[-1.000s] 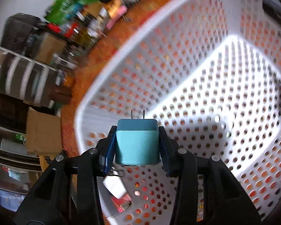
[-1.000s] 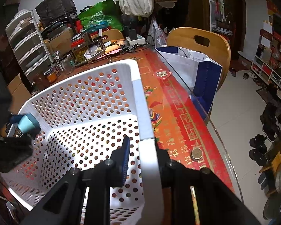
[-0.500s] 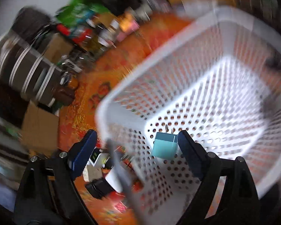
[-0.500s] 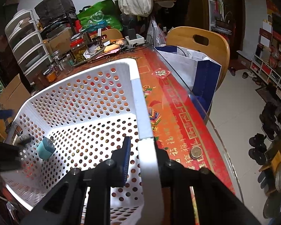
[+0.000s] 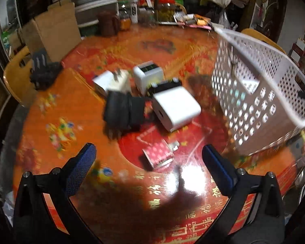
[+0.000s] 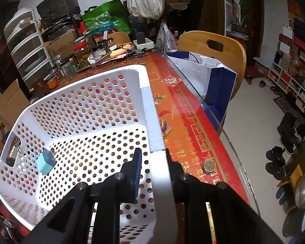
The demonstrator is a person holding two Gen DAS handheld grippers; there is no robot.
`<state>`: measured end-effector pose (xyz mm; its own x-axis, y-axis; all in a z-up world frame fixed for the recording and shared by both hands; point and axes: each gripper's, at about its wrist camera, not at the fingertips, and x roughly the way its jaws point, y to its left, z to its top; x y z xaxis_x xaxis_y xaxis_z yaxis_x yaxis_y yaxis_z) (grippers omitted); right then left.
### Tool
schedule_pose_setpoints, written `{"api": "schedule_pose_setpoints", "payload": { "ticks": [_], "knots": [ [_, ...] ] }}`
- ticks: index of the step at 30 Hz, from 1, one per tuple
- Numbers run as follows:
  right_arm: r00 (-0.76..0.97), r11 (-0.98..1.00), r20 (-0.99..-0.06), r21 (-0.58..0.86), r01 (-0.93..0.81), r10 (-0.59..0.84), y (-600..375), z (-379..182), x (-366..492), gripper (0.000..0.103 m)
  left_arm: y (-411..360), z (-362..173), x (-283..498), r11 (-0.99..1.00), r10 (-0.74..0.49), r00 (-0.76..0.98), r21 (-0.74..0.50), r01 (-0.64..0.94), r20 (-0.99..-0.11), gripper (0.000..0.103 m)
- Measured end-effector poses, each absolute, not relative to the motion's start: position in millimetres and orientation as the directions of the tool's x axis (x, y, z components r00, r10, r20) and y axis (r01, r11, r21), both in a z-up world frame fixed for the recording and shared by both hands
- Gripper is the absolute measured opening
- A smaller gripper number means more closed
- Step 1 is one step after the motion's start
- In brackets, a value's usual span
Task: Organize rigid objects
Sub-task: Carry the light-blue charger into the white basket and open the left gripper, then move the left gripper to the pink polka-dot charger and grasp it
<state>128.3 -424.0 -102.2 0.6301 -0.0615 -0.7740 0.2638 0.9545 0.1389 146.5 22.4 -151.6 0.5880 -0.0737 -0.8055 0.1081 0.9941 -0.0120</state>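
Observation:
My left gripper point(image 5: 149, 158) is open and empty above the red table point(image 5: 71, 122). Ahead of it lie a red patterned charger point(image 5: 157, 156), a large white charger point(image 5: 175, 107), a black adapter point(image 5: 124, 112) and two more white chargers point(image 5: 111, 81) point(image 5: 147, 74). The white perforated basket point(image 5: 262, 93) stands to the right. My right gripper point(image 6: 153, 160) is shut on the basket's rim point(image 6: 152, 122). A teal charger point(image 6: 45, 161) lies inside the basket at its left wall.
Jars, boxes and bags crowd the far table edge point(image 5: 164, 10). A cardboard box point(image 5: 50, 32) and a wooden chair point(image 5: 16, 75) stand at the left. A coin point(image 6: 209, 165) lies on the table; another chair point(image 6: 213, 46) with a bag stands beyond.
My left gripper opened and dropped the teal charger into the basket, then swung away left over the loose chargers on the table. The right gripper stayed on the rim.

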Motion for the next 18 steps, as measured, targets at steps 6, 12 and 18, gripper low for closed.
{"api": "schedule_pose_setpoints", "payload": {
  "ticks": [6, 12, 18],
  "knots": [
    [0.625, 0.953, -0.778, 0.140, 0.271, -0.064, -424.3, -102.7, 128.3, 0.018, 15.2, -186.2, 157.0, 0.996, -0.090, 0.581, -0.058, 0.073, -0.809, 0.101],
    [0.623, 0.954, -0.780, 0.134, 0.270, -0.067, -423.2, -103.1, 129.0, 0.018, 25.4, -200.1, 166.3, 0.997, -0.065, 0.567, -0.074, 0.006, -0.821, 0.095],
    [0.622, 0.955, -0.781, 0.134, 0.266, -0.064, -422.6, -102.7, 130.1, 0.018, 19.6, -201.7, 169.5, 0.999, -0.030, 0.582, -0.041, -0.007, -0.812, 0.078]
  ]
}}
